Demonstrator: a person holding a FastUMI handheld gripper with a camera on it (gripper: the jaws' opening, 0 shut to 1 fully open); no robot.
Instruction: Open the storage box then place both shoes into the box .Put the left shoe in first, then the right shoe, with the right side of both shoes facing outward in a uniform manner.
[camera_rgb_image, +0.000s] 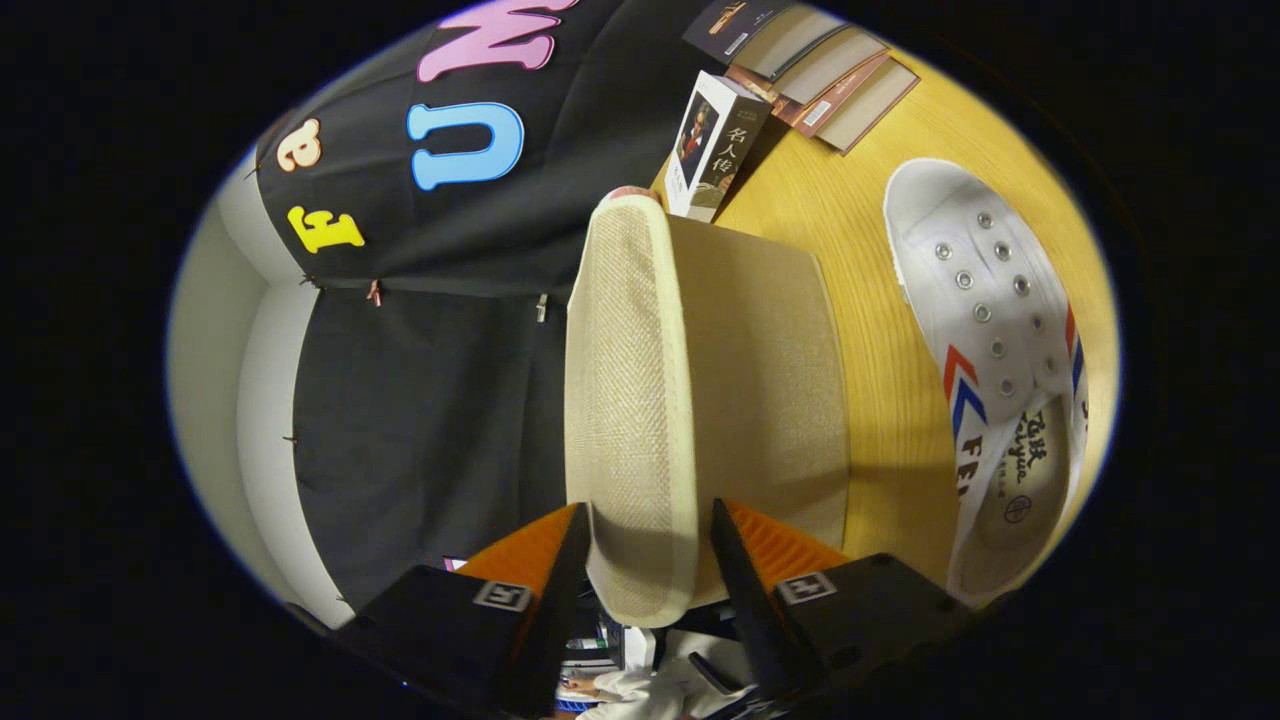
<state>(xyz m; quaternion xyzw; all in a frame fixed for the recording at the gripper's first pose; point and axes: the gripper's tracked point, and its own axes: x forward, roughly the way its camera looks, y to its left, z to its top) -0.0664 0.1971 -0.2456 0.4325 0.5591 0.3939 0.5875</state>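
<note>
Tongs (640, 555) straddle the near edge of the box lid (640, 400), one finger each side of it. Left finger's inner face sits against the lid's woven top side, right finger against the plain inner side. Looks clamped on the lid, both fingers touching it, no gap visible at the contact pts.

Lid is beige, woven texture on the face twd the booth wall, smooth cream border round the rim. View is rolled approx a quarter turn, so lid reads as standing on edge, running from betw the fingers straight out ahead. Can't tell if it's hinged to the storage box or free; box body hidden behind the lid.

Beyond the lid's far end: small upright book (715, 145) on the counter (870, 300), just past the lid tip, near but can't tell if touching. Further out, a fanned stack of flat books (815, 65), well apart from the lid.

On the inner side of the lid, across a strip of bare wood counter: white canvas shoe (990, 370), metal eyelets, red/blue chevrons on the side, opening twd the tongs, toe pointing away. Not touching lid or tongs. Can't tell L or R shoe.

Below the fingers: clutter, blurred, unclear.
</note>
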